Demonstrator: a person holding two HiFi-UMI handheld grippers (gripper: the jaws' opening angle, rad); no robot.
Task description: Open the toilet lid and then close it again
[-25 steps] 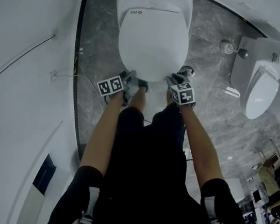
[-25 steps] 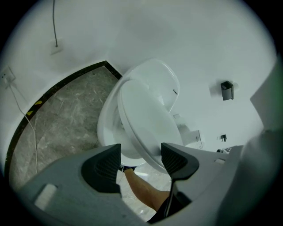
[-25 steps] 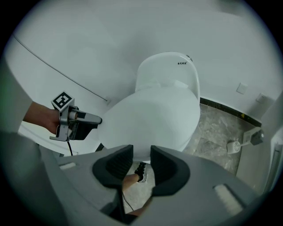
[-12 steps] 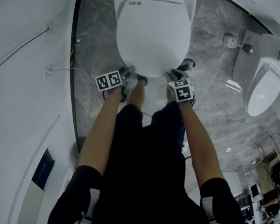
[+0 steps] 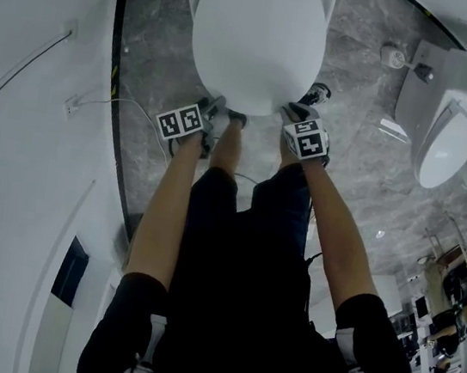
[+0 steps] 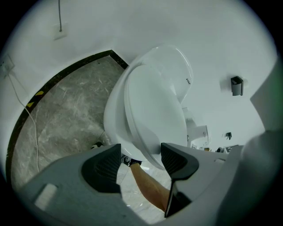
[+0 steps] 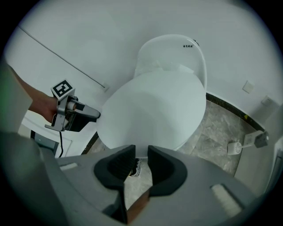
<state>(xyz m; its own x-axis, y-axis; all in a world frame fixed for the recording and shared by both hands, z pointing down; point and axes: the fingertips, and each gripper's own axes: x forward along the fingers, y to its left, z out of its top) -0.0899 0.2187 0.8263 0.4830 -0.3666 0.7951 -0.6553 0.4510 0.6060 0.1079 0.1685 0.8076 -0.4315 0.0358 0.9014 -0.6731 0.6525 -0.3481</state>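
Toilet lid glossy white oval; left gripper jaws apart; right gripper ribbed jaws closing, narrow gap, nothing between.

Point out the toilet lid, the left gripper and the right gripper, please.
toilet lid [image 5: 256, 46]: head view, middle of its closed top.
left gripper [image 6: 141, 150]: left gripper view, gap between its open jaws.
right gripper [image 7: 141, 151]: right gripper view, empty narrow gap; jaws have just been closing.
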